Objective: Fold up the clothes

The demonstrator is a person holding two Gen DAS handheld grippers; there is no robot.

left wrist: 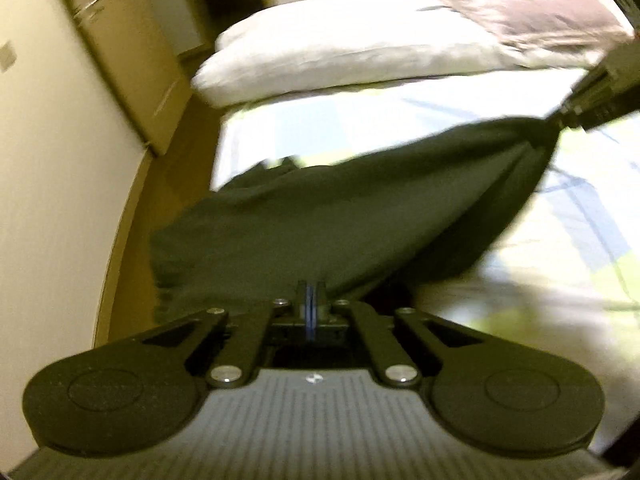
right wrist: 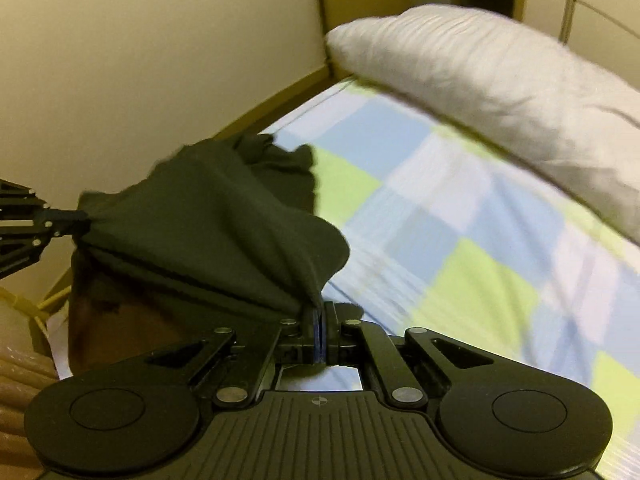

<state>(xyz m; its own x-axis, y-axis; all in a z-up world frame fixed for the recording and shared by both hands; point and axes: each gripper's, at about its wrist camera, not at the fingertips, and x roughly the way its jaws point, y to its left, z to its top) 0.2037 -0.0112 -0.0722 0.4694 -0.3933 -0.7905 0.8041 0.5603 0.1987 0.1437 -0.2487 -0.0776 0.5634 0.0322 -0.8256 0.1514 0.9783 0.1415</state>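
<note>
The left gripper (left wrist: 310, 304) has its two fingers pressed together on one edge of a dark garment (left wrist: 320, 216), the cloth bunching right at the tips. The right gripper (right wrist: 319, 322) is likewise clamped on another edge of the same garment (right wrist: 224, 224), which fans out from its fingers in folds. Each gripper shows in the other's view — the right one at the far upper right of the left wrist view, the left one at the left edge of the right wrist view — with the fabric drawn to a pinched point at each. Between the two, the garment hangs stretched and lifted above the bed (right wrist: 460, 240), its far part trailing crumpled onto the sheet near the bed's edge.

The bed carries a checked sheet of blue, green and white squares. Nothing lies on the sheet between the garment and the head of the bed. There, one long white pillow (left wrist: 340, 56) lies across, and a mauve cloth (left wrist: 532, 12) rests on its end; whether that is a second pillow cannot be told through the blur. Beside the bed run a cream wall (right wrist: 140, 60) and a wooden cupboard (left wrist: 116, 52).
</note>
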